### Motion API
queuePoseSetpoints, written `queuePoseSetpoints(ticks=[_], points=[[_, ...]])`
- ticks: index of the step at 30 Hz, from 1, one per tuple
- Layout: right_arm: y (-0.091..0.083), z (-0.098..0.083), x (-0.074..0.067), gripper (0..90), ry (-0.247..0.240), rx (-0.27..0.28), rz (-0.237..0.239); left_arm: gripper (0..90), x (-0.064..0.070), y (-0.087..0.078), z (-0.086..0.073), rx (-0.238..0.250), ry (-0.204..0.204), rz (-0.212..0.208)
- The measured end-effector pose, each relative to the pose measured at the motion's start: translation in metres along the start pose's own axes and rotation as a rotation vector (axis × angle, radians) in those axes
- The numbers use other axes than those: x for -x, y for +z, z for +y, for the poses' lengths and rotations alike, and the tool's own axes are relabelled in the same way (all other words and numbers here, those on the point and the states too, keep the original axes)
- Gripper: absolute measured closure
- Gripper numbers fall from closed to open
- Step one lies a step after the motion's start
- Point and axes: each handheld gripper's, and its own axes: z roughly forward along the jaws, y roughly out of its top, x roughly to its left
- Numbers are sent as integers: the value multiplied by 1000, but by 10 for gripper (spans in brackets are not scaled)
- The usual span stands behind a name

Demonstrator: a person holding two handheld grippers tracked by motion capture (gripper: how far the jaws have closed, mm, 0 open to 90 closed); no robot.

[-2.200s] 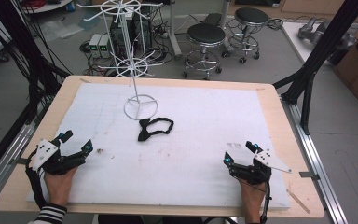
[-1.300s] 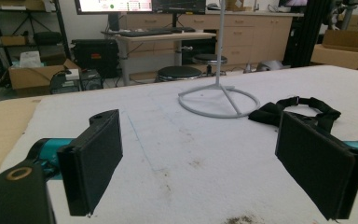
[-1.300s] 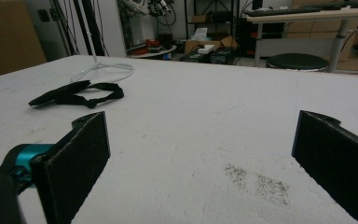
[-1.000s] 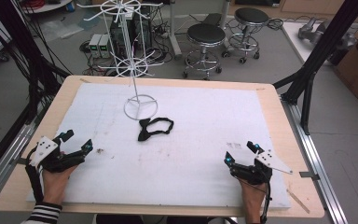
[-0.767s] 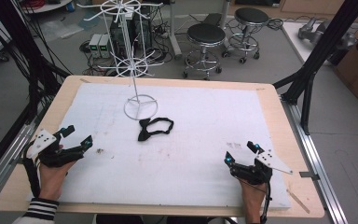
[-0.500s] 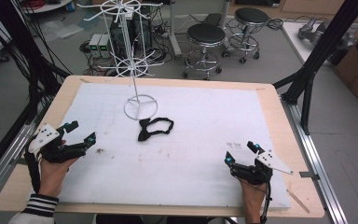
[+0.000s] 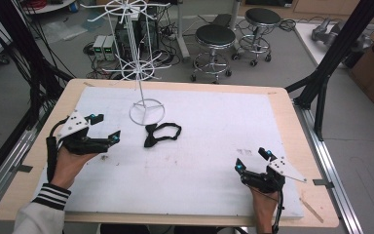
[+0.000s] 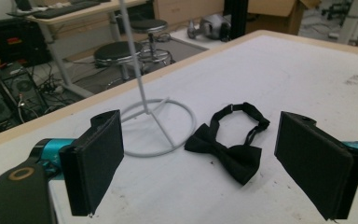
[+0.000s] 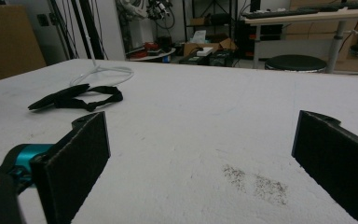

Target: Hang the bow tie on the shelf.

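A black bow tie [image 7: 159,134] with its strap looped lies flat on the white table cover, just in front of the ring base of a white wire stand [image 7: 146,111]. My left gripper [image 7: 105,128] is open, lifted off the table, a short way left of the bow tie and pointing at it. Between its jaws in the left gripper view I see the bow tie [image 8: 230,144] and the stand's base [image 8: 161,126]. My right gripper [image 7: 252,160] rests open near the front right of the table. Far off in its view lies the bow tie [image 9: 72,99].
The white cover [image 7: 214,126] spans most of the wooden table [image 7: 292,105]. A dark smudge [image 9: 256,179] marks the cover ahead of the right gripper. Two black stools [image 7: 215,36] and floor cables stand beyond the far edge. Black frame struts [image 7: 331,63] rise at the right.
My left gripper has lifted from the front left of the table and moved forward and right toward the bow tie. The right gripper and the bow tie have stayed put.
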Motion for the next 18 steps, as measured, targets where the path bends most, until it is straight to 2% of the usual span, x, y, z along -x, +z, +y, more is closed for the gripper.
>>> queuePoseSetpoints(ticks=[4, 11, 18], points=[[0, 0, 0, 30, 2, 2, 3, 158, 6, 15, 8, -54, 37, -40], [0, 0, 0, 30, 6, 3, 3, 159, 14, 42, 20, -123, 48, -95], [-1, 0, 0, 30, 8, 4, 2, 167, 21, 68, 21, -193, 75, -149]])
